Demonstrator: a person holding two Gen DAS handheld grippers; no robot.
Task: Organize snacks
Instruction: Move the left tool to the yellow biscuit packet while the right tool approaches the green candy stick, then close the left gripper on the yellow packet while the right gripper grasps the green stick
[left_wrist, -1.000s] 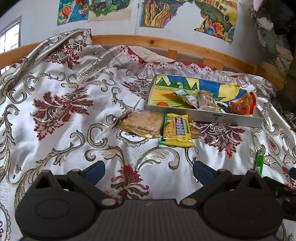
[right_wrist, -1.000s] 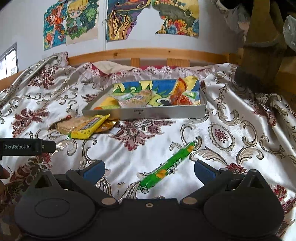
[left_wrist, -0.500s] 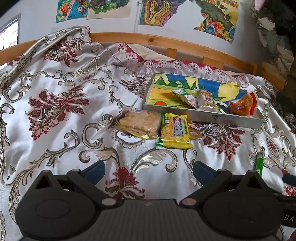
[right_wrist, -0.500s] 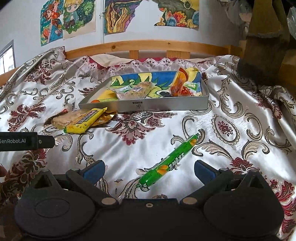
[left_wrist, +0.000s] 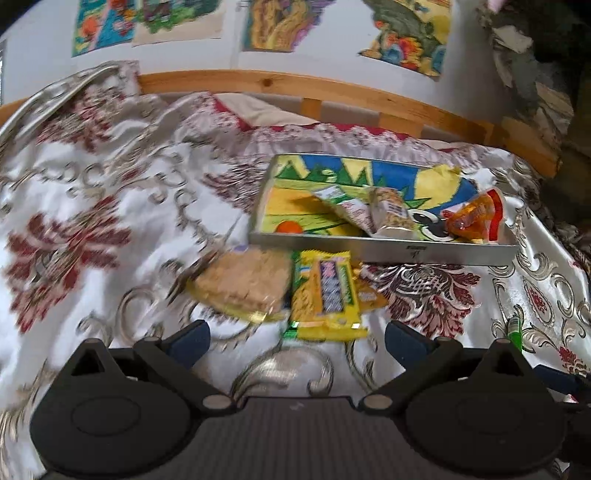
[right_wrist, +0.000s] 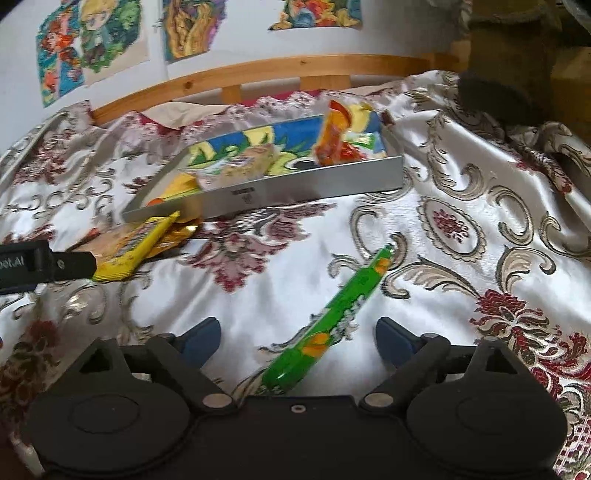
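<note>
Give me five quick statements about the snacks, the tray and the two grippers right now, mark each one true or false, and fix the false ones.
1. The right gripper is shut on the green candy tube. False: its jaws are open and the tube lies loose on the bedspread between them.
2. The orange packet is inside the metal tray. True.
3. The yellow wafer bar is in the tray. False: it lies on the bedspread in front of the tray's near wall.
4. The left gripper is open and holds nothing. True.
5. The cracker packet lies beside the yellow wafer bar, outside the tray. True.
</note>
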